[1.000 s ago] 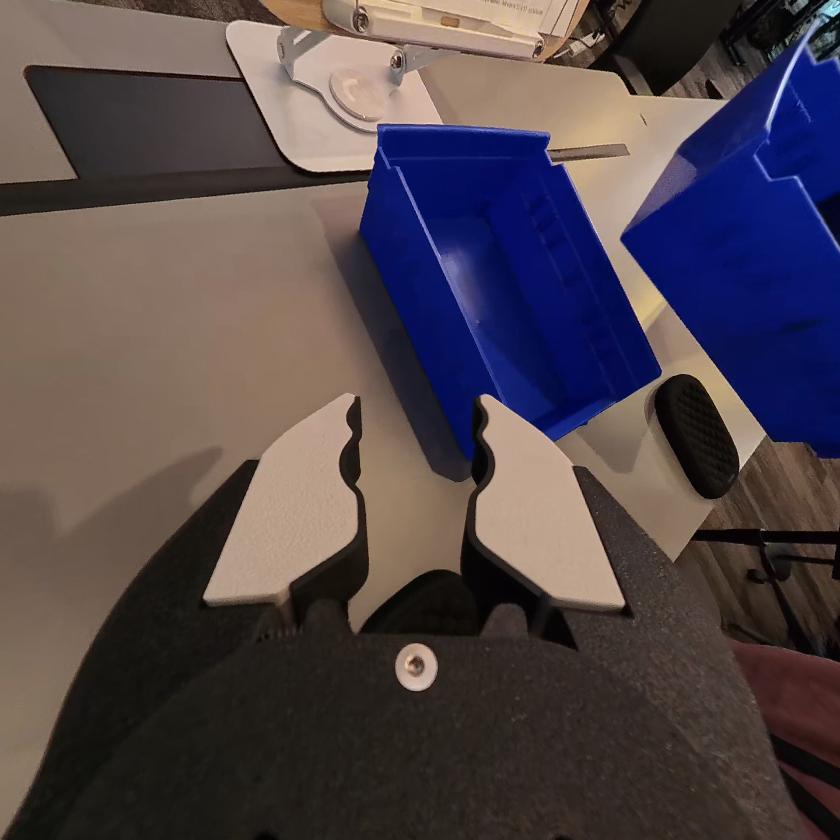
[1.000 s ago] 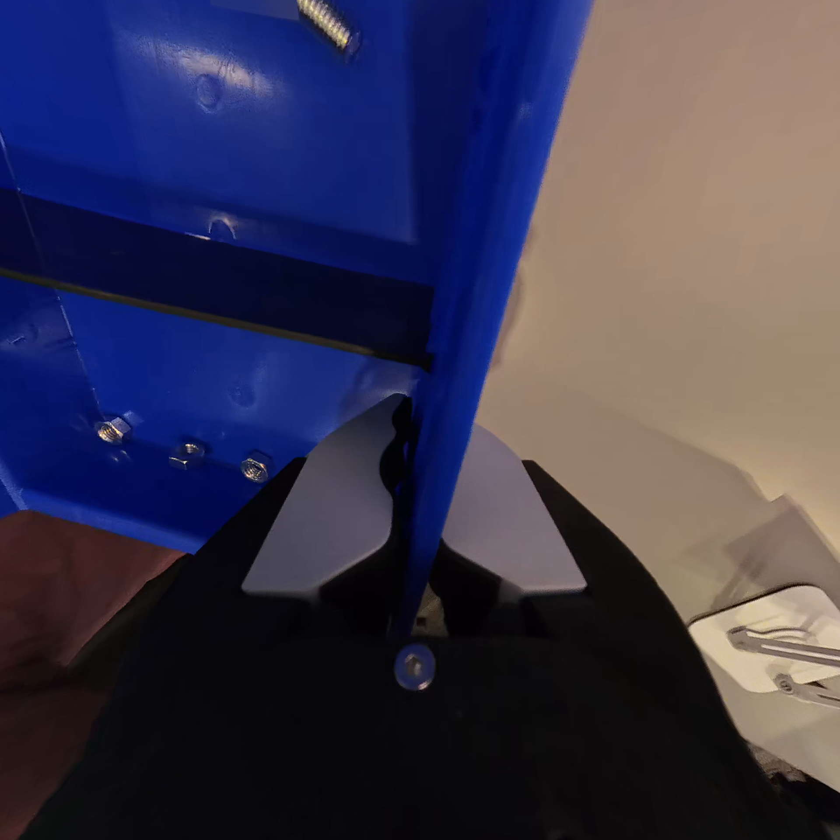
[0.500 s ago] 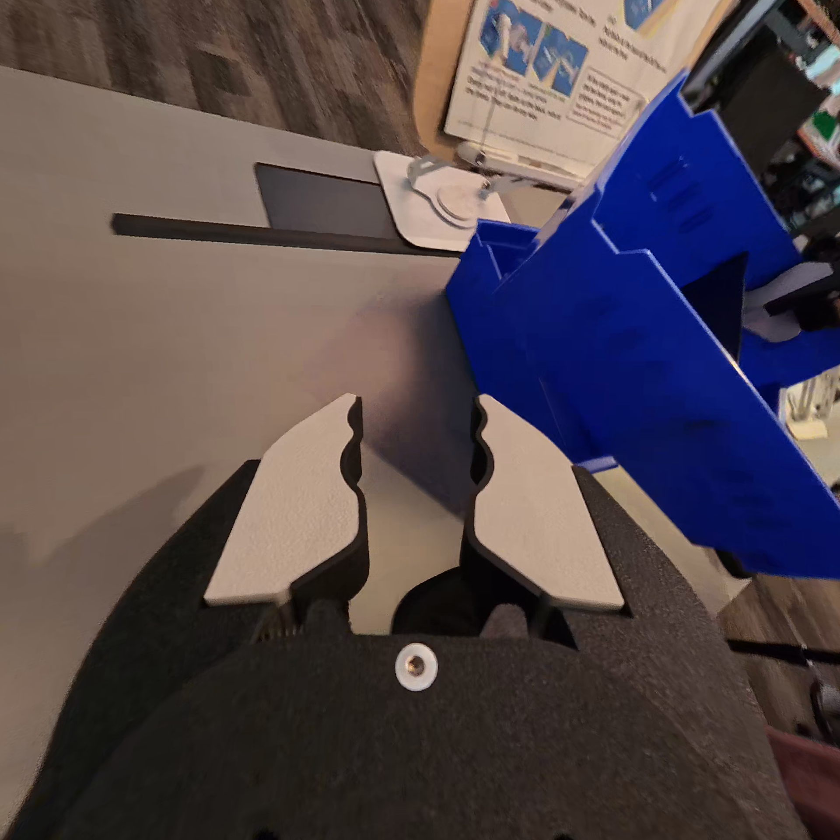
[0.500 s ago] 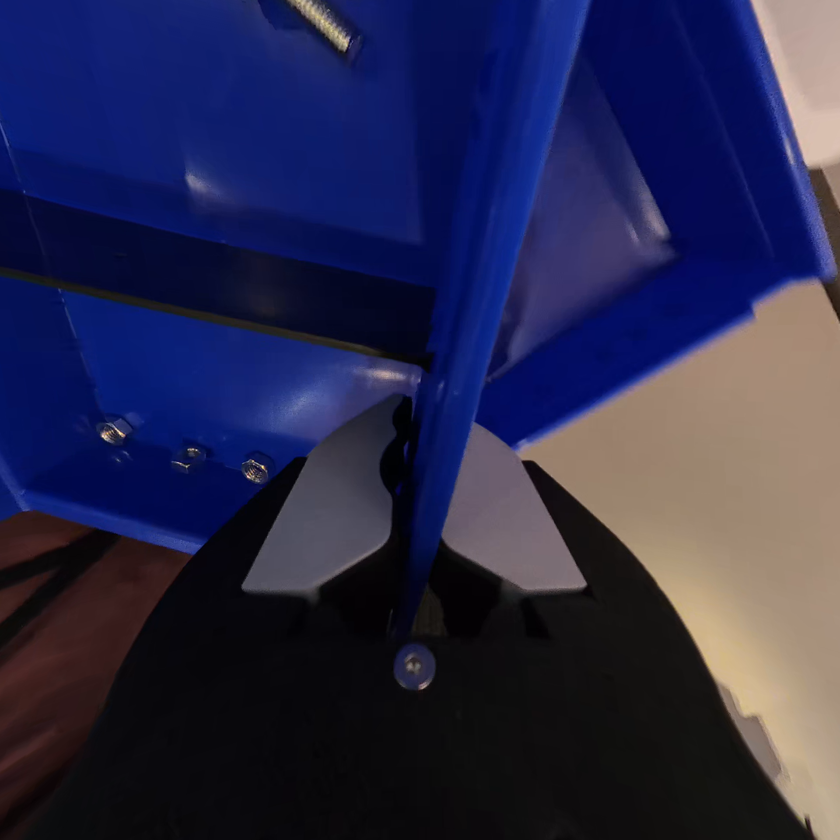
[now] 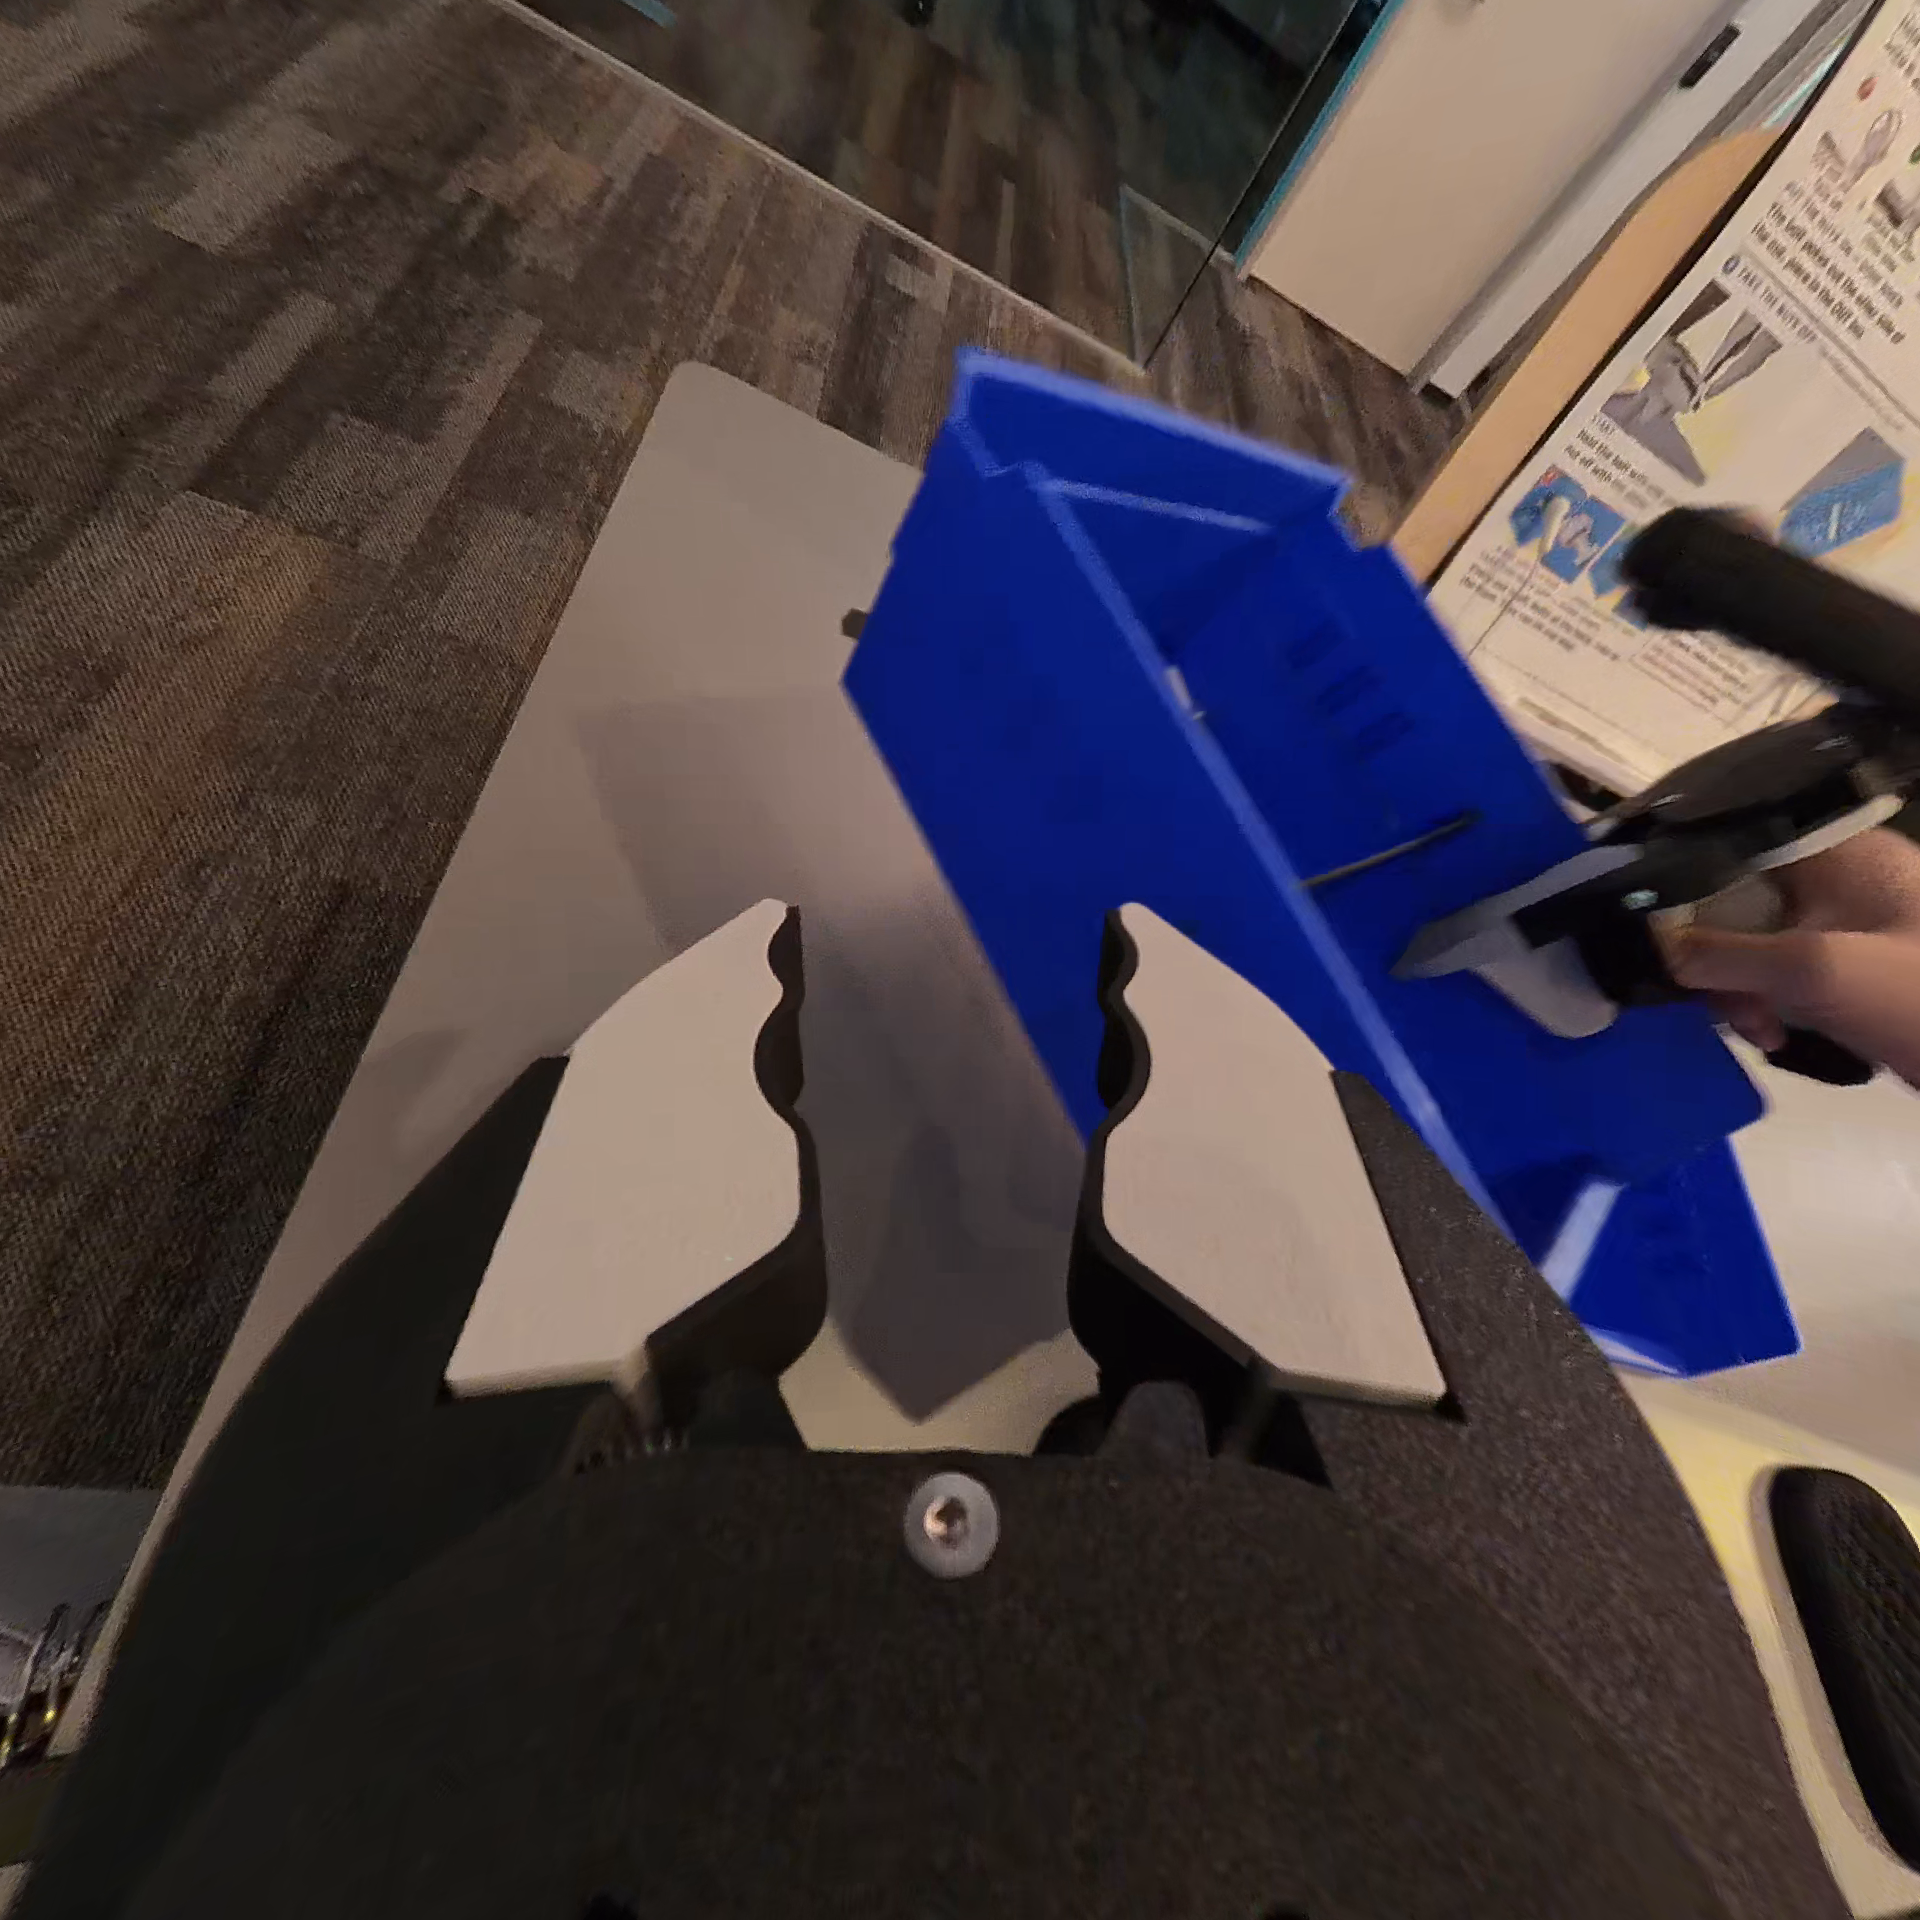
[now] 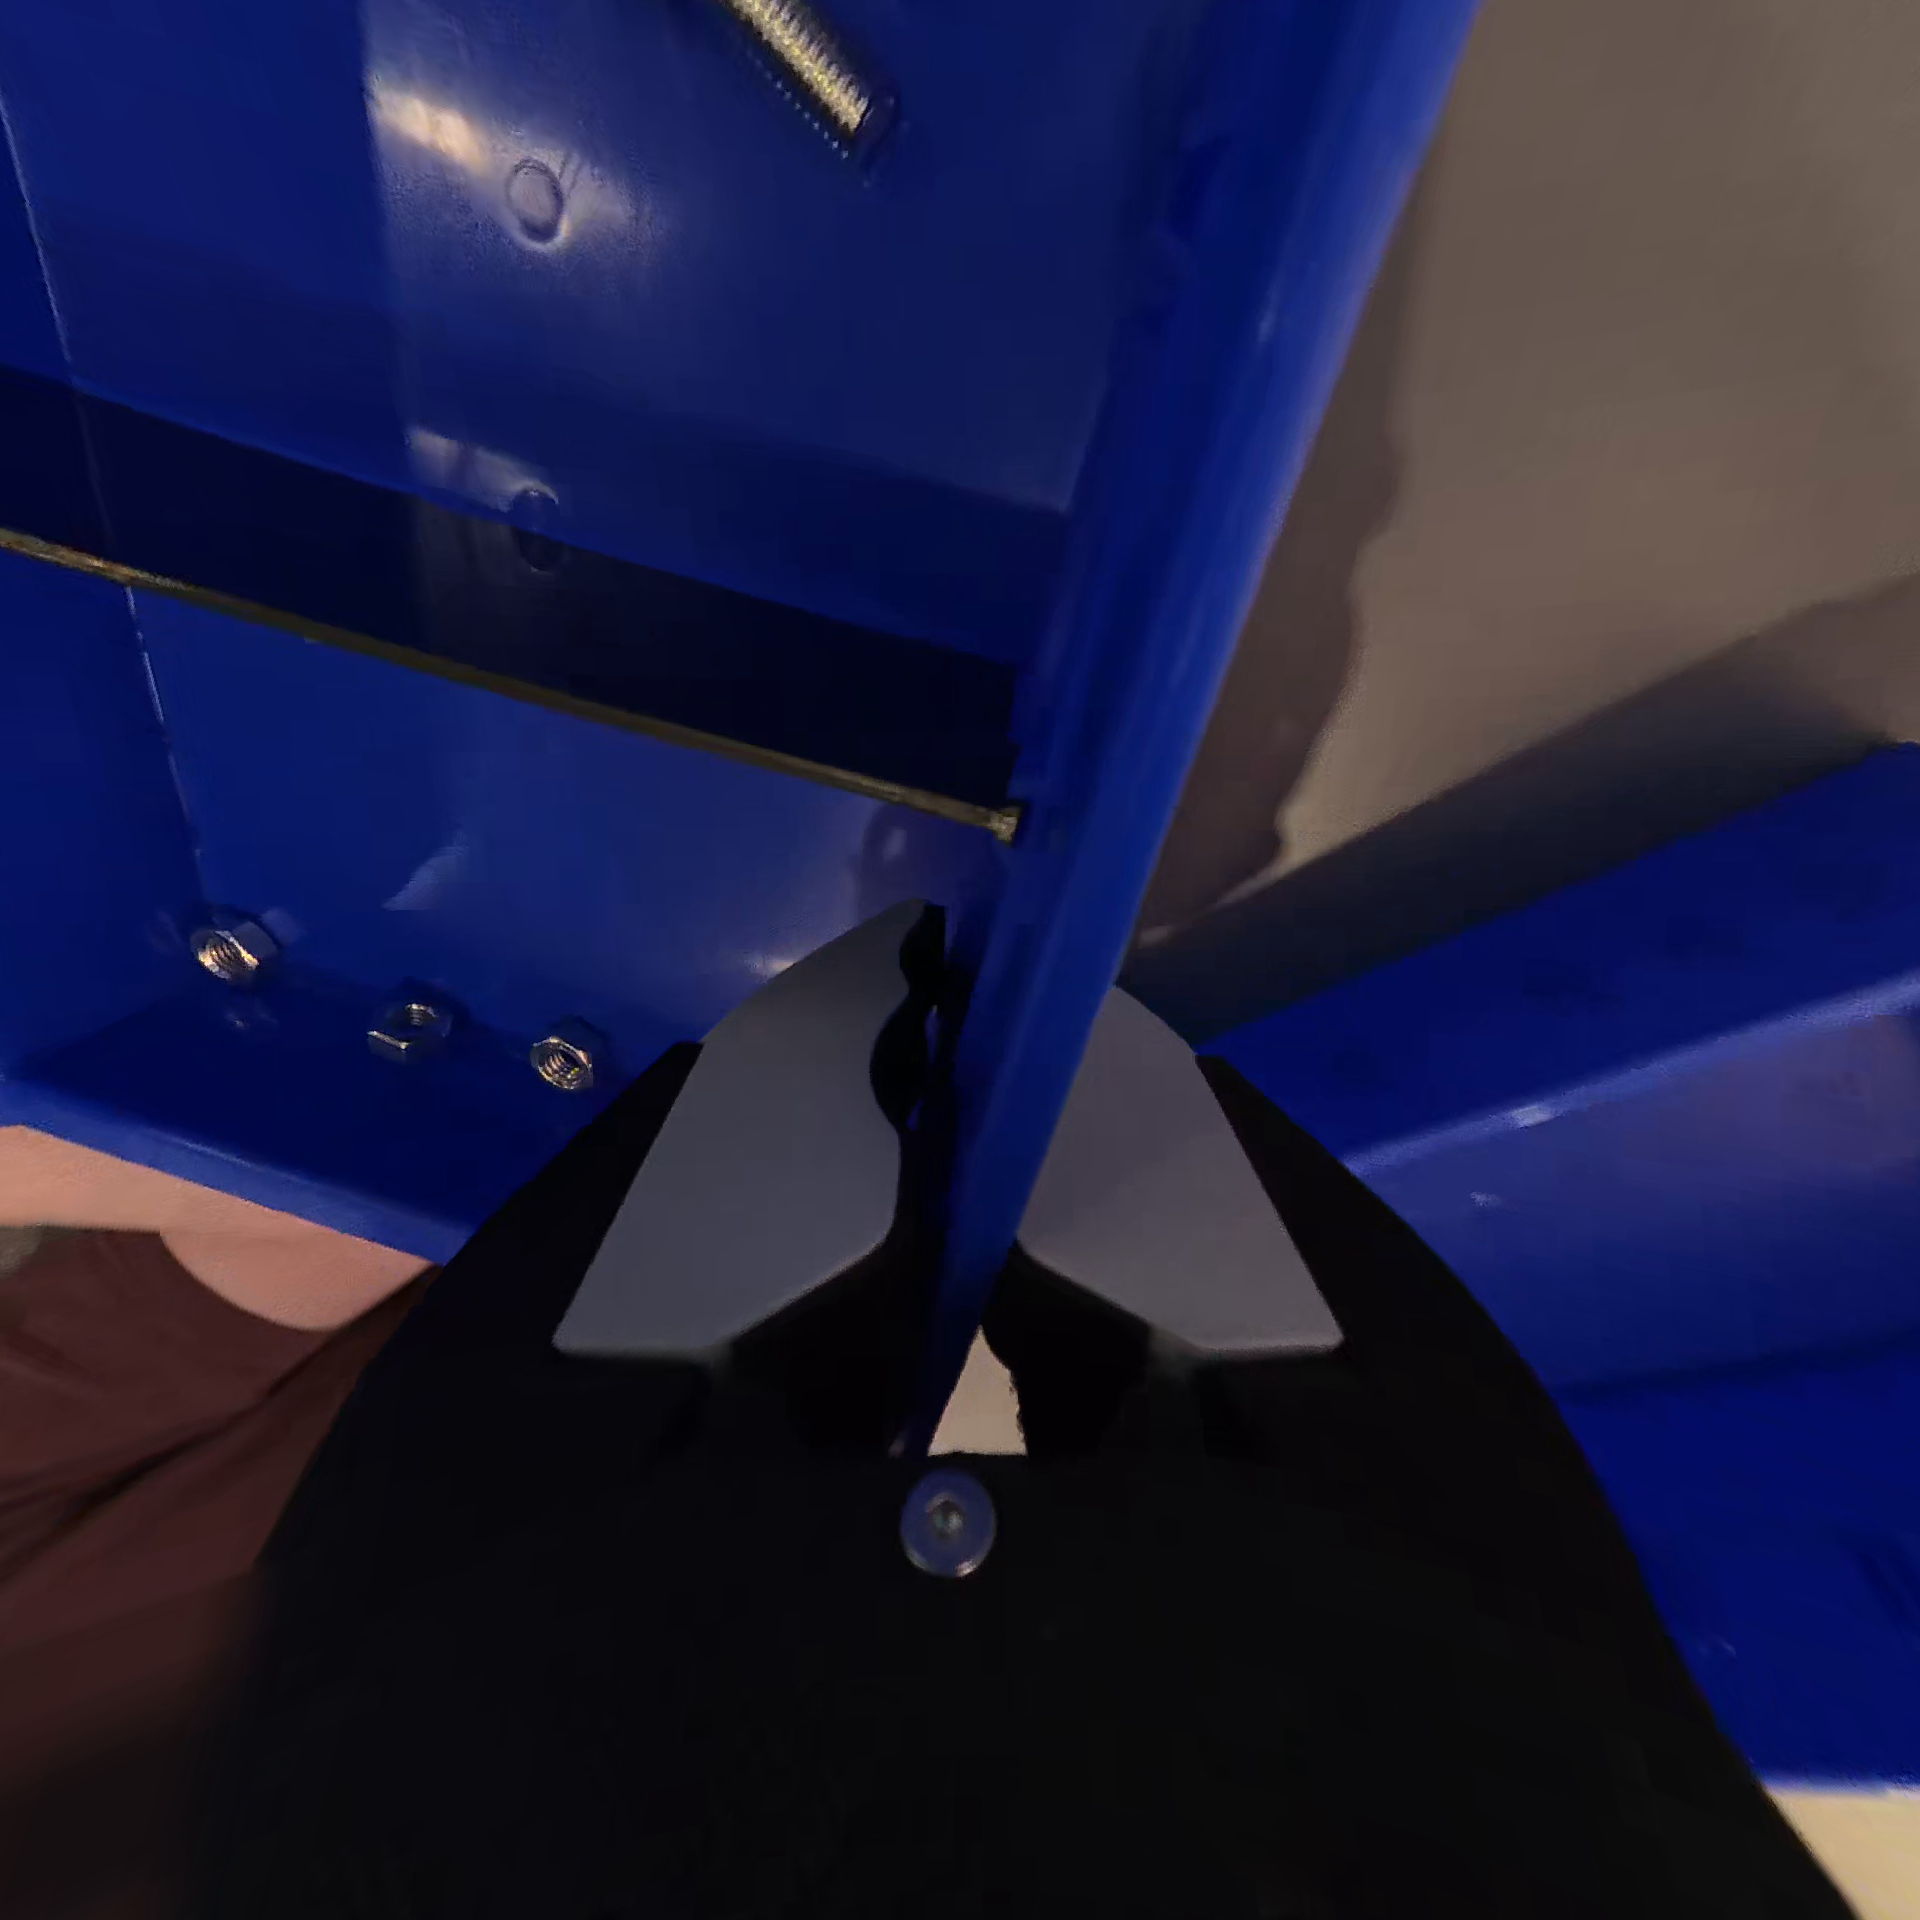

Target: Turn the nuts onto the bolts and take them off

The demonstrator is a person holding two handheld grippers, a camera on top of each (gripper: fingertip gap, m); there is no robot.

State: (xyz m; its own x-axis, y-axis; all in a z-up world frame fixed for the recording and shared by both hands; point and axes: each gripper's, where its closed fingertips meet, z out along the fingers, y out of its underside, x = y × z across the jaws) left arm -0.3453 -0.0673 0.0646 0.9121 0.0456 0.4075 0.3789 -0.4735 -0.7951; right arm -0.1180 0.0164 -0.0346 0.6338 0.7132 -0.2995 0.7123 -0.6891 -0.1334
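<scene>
The right gripper is clamped on the side wall of a glossy blue plastic bin, carrying it tilted above the pale grey tabletop, probably so the loose hardware slides to one end. Three small silver hex nuts lie along its lower edge, a threaded steel bolt higher up. A second blue bin sits beneath. The left gripper hovers empty beside it, jaws spread wide, angled down at the table.
</scene>
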